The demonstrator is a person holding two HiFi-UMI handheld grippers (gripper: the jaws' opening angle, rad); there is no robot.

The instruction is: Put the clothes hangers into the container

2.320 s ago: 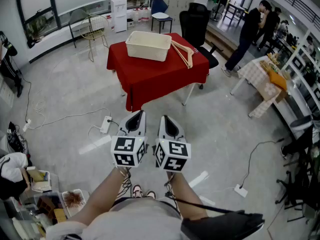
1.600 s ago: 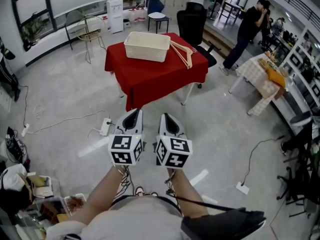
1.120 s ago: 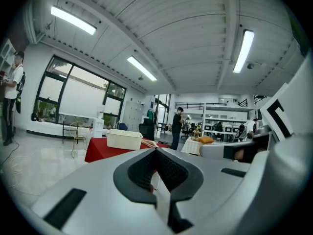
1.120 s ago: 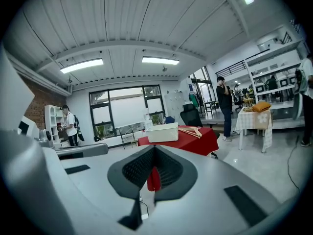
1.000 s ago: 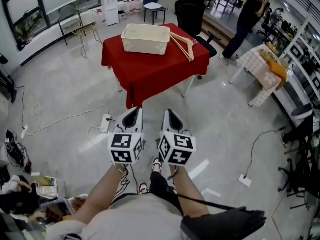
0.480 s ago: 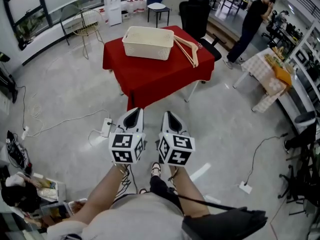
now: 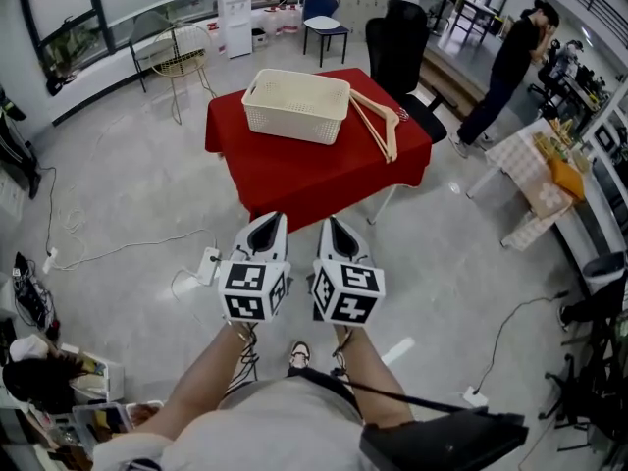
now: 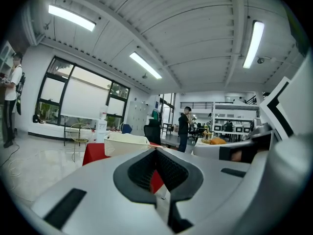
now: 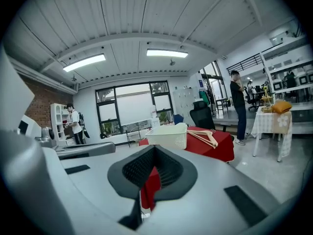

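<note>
My left hand-held gripper (image 7: 267, 226) and right hand-held gripper (image 7: 336, 229) are both closed and empty, well short of the red-clothed surface (image 7: 314, 170). The pale wooden clothes hangers (image 7: 378, 126) lie there beside the cream lattice basket (image 7: 294, 121). I should get close first, then open the right one early.

Pale, smooth wooden hangers (image 7: 374, 126) lie at 3 o'clock of a cream perforated plastic container (image 7: 296, 106), both on matt red cloth (image 7: 324, 170); the grey floor (image 7: 118, 194) looks smooth, faintly glossy.
</note>
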